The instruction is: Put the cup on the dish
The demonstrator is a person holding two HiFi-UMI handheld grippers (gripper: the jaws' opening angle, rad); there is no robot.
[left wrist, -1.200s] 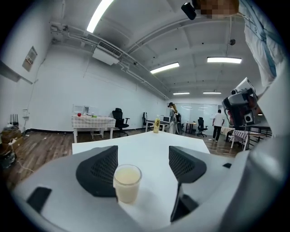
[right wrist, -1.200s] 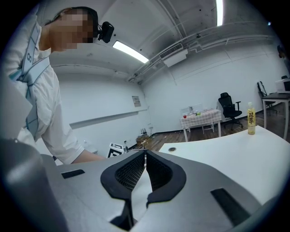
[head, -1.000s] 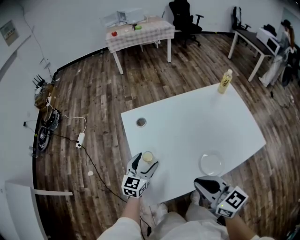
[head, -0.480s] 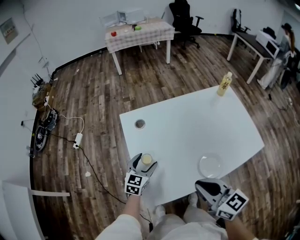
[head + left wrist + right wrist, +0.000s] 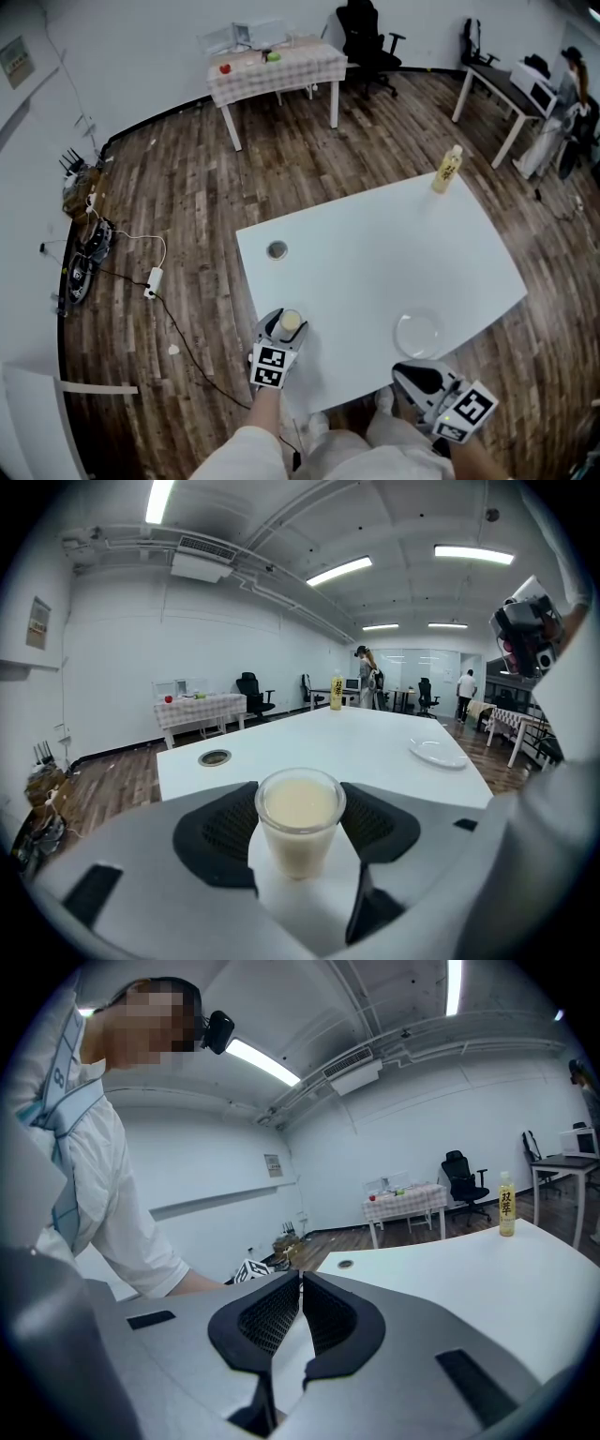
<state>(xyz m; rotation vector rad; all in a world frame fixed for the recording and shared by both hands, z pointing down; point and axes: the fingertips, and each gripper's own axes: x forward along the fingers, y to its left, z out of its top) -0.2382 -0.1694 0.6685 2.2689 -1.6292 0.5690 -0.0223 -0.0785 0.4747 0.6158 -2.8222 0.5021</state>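
Note:
A clear cup (image 5: 291, 322) full of a creamy drink stands near the white table's (image 5: 375, 253) front left edge. My left gripper (image 5: 284, 330) is around it, jaws closing. In the left gripper view the cup (image 5: 300, 829) sits between the two black pads (image 5: 217, 829), which touch its sides. The clear glass dish (image 5: 419, 332) lies empty near the front right edge, and shows as a dish (image 5: 438, 754) at the right in the left gripper view. My right gripper (image 5: 413, 375) hangs just off the table's front edge below the dish, shut with nothing in it (image 5: 300, 1279).
A yellow drink bottle (image 5: 447, 169) stands at the table's far right corner. A round cable hole (image 5: 277, 249) is at the far left. Farther off are a checked table (image 5: 277, 66), office chairs and cables on the wooden floor (image 5: 122, 262). A person stands at the far right.
The left gripper's jaws have come in around the cup. The whole view has shifted slightly; the right gripper stays low by the front edge.

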